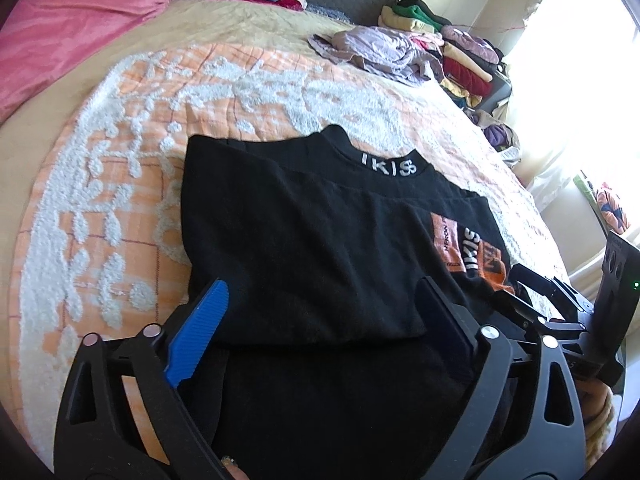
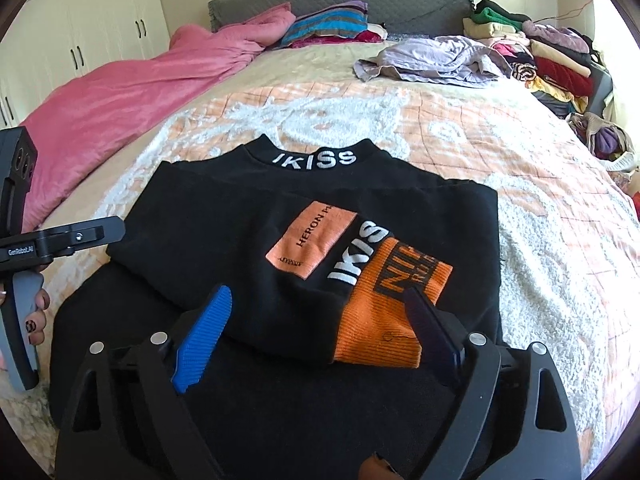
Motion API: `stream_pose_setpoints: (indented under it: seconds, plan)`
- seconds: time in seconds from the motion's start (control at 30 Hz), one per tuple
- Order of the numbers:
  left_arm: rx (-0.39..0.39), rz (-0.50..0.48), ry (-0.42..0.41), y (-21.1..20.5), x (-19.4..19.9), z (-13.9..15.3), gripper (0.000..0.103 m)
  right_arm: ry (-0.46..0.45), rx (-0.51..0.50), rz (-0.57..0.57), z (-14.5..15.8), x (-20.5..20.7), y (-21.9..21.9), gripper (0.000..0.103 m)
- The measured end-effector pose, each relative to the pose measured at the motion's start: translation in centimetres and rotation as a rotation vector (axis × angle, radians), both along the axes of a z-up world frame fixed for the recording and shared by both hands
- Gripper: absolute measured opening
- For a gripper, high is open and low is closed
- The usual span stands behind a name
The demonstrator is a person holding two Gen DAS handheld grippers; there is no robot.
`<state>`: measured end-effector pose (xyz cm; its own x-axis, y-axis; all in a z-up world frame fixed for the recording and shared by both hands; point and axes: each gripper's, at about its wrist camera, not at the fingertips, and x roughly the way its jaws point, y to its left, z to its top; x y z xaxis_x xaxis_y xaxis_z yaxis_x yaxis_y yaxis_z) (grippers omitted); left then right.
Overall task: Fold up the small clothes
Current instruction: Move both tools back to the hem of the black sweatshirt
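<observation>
Garment: a black top [image 2: 248, 236] is lying flat on the bed, collar pointing away from the cameras, its lower part folded up over the chest.
Collar lettering: white letters are showing on the neckband [image 2: 314, 159]; the first stroke is hard to read.
Patches: a pale orange patch [image 2: 312, 240] and a brighter ribbed orange patch [image 2: 394, 312] are sitting on the folded panel; the darker print on the bright one is partly covered by a finger, so it is not legible.
Near edge of garment: the part closest to the cameras is disappearing behind the gripper frames in both views.
Left gripper [image 1: 324, 312]: its jaws are standing released and wide, hovering over the folded edge of the top; nothing is being pinched. Its right-hand pad is in shadow and looking nearly black.
Right gripper [image 2: 320, 320]: it is also standing released, fingers spread on either side of the folded panel, with the cloth lying between them but not pressed.
Hand [image 2: 36, 312]: fingers with dark nail art are wrapping the left gripper's grey handle at the edge of the right wrist view; the rest of the person is cut off.
Bedspread [image 1: 248, 92]: orange and white tufted cover is lying under the top.
Pink quilt [image 2: 132, 92]: bunched along the bed's far left side.
Lilac cloth [image 2: 432, 60]: crumpled near the headboard.
Clothes pile [image 2: 556, 60]: stacked at the far right; single items are hard to separate, and the window glare is washing out that side.
</observation>
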<state>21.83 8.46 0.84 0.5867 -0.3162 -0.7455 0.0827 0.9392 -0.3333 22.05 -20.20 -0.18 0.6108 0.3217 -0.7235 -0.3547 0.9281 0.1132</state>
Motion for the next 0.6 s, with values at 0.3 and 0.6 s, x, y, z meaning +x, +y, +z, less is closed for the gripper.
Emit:
stream_pose_setpoints:
  seconds: [0.3, 0.6]
  plan:
    - [0.019, 0.041, -0.019, 1.0, -0.7, 1.0, 0.093, -0.036, 0.023, -0.025, 1.2, -0.4, -1.0, 0.092]
    - [0.045, 0.056, -0.038, 1.5, -1.8, 1.8, 0.093, -0.063, 0.043, -0.04, 2.2, -1.4, -1.9, 0.092]
